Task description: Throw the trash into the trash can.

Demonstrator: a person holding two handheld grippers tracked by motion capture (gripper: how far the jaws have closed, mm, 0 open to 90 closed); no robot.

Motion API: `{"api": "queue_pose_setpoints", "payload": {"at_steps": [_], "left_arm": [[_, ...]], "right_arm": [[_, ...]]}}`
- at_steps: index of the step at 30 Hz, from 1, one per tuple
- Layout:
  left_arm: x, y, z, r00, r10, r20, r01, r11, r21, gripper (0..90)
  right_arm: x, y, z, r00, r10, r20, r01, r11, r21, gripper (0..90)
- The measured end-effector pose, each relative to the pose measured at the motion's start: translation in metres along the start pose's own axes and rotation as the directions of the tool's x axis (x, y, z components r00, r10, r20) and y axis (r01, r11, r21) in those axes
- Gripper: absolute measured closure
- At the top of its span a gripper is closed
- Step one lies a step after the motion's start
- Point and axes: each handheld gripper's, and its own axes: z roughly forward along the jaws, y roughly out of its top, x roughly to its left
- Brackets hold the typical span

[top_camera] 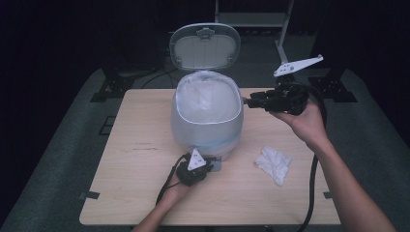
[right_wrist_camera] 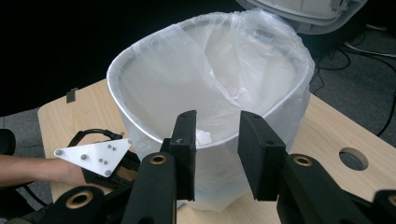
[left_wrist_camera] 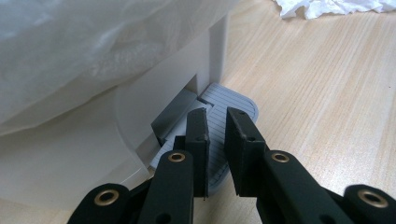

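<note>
L gripper (top_camera: 207, 166): low, forearm in from bottom edge, jaws shut, nothing between. R gripper (top_camera: 247, 101): raised, arm extended, pointing left, jaws apart w/ nothing between.

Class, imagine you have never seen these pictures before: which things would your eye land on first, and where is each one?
First comes the pale pedal bin in the middle of the table, its lid tipped up and a clear bag lining its rim. At the bin's foot the left claw presses on the grey pedal, while the right claw hovers empty by the bin's right rim. A crumpled white tissue lies on the table to the right.
</note>
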Motion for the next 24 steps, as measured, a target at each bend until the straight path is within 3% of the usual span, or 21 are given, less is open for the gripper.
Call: {"api": "queue_pose_setpoints", "payload": {"at_steps": [24], "left_arm": [[0.000,0.000,0.000,1.0000,0.000,-0.002,0.000,1.0000,0.002,79.4]], "right_arm": [[-0.009,-0.031,-0.012,0.9992,0.031,0.024,-0.031,1.000,-0.002,63.0]]}}
